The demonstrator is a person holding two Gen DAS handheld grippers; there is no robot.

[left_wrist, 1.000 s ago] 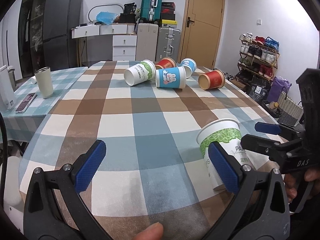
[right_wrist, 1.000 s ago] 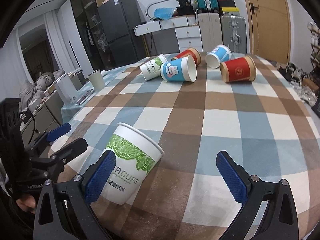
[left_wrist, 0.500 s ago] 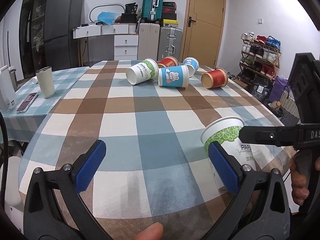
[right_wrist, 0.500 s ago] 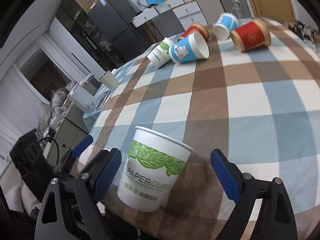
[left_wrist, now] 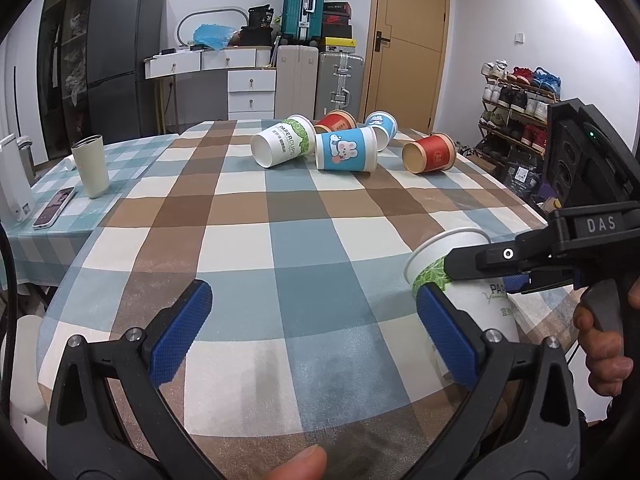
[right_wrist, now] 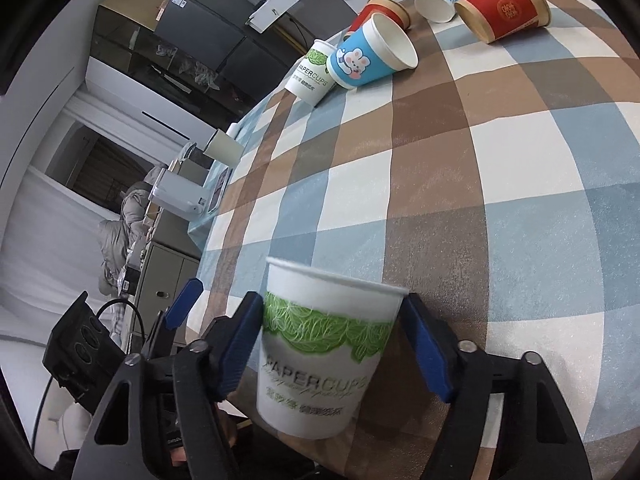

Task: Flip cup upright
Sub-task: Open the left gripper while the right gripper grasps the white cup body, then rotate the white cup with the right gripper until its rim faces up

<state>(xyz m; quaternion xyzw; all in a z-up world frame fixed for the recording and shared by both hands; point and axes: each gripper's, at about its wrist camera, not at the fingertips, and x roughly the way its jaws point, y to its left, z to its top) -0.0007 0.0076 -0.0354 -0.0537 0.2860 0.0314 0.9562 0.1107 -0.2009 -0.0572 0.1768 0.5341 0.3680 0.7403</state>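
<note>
A white paper cup with a green leaf band stands mouth up near the table's front right corner. My right gripper is shut on the paper cup, one blue pad on each side of its wall. It also shows in the left wrist view, partly hidden by the right gripper's finger. My left gripper is open and empty above the checked tablecloth, left of the cup.
Several paper cups lie on their sides at the far end: white-green, blue rabbit, red, another red and another blue. A tumbler and phone sit at the left.
My right gripper has closed in around the white-green cup and tilted; the cup now stands straighter between its pads. The left gripper has barely moved.
</note>
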